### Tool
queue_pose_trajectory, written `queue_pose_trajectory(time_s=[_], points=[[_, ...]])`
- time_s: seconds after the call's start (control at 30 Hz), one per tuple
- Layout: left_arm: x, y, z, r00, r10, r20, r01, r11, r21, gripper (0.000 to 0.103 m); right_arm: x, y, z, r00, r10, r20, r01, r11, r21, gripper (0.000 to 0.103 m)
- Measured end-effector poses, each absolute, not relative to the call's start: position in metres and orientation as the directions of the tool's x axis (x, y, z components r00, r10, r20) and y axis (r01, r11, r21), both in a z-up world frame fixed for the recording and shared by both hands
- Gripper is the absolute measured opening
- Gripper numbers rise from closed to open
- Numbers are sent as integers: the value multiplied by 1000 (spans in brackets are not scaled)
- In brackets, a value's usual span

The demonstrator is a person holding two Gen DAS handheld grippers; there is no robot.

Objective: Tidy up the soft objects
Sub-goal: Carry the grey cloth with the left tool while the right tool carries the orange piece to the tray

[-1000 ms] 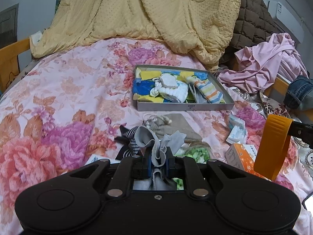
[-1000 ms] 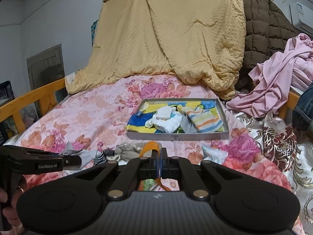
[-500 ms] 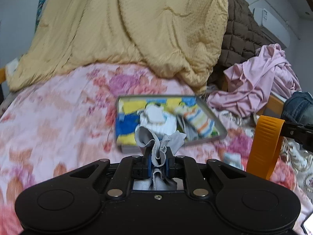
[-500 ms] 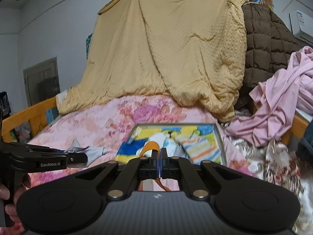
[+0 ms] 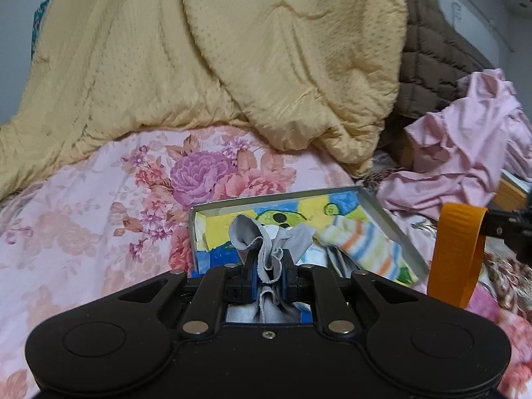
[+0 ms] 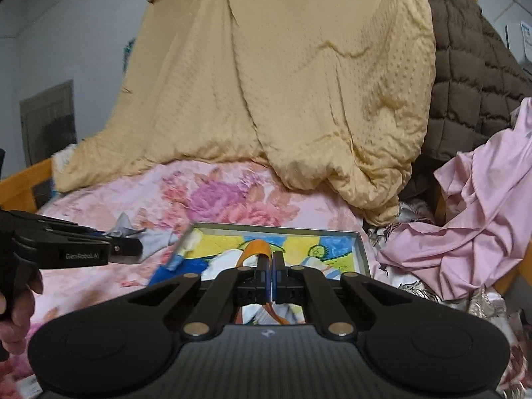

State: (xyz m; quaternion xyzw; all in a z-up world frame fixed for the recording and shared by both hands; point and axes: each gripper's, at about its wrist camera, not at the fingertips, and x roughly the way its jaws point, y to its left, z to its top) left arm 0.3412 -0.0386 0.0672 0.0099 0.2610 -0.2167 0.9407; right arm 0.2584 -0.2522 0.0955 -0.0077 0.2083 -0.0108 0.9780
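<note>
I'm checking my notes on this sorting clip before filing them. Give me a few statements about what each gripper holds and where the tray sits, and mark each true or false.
1. The left gripper is shut on a grey cloth. True.
2. The right gripper is open and holds nothing. False: it is shut on an orange band.
3. The tray lies on the floral bedspread. True.
4. The tray has nothing in it. False: a striped sock and other fabric pieces lie inside.
5. A yellow quilt is piled up behind the tray. True.
</note>
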Motion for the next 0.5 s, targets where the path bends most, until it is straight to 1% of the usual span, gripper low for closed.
queue_pose_trajectory(time_s=[0.1,0.27,0.4,0.5], points=[[376,-50,55,745,-400,-534,404,907,-115,14,298,-267,80,891,-44,-452,59,998,18,1],[418,-79,32,719,-376,-585,399,912,-95,14,354,-288,55,846,-84,-527,133,989,57,1],[442,-103,13,714,-345,-609,410,912,-36,14,388,-300,41,813,-118,-571,169,985,37,1],[460,-108,4,715,-322,-621,387,922,-33,15,406,-306,39,807,-138,-574,174,985,8,1]])
